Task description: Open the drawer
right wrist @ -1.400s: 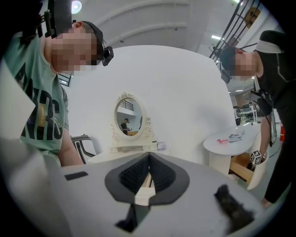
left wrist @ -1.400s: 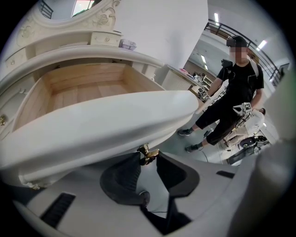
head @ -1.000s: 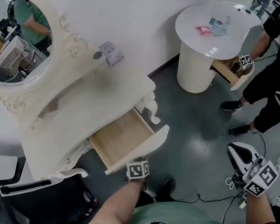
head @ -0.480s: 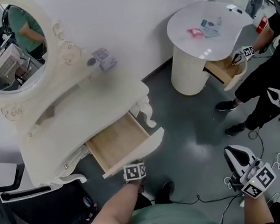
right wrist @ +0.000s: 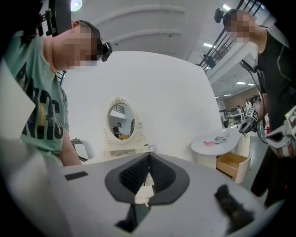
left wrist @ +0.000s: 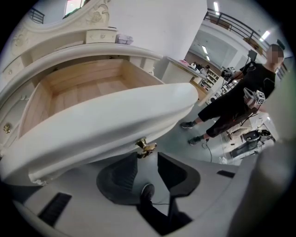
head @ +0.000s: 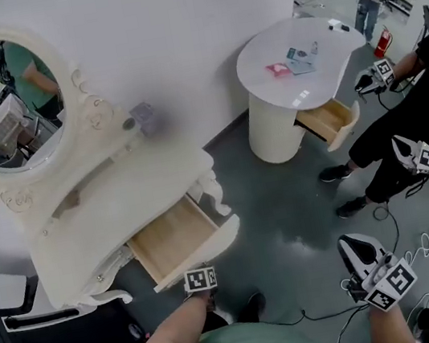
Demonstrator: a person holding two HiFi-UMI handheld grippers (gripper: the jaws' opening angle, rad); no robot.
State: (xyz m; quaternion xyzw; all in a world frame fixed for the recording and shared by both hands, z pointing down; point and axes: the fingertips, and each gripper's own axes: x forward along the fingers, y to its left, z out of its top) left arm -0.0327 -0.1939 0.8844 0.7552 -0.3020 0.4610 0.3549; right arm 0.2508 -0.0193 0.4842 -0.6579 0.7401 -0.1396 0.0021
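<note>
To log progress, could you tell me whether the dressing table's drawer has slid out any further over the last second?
No. The drawer juts just as far past the dressing table and its carved leg as before.

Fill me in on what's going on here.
A person with a gripper in each hand stands at a white dressing table. Its drawer is already pulled out, bare wood inside. The left gripper sits at the drawer's brass knob, jaws opening, the knob at their tips but not pinched. The right gripper is shut, empty, held aside.
</note>
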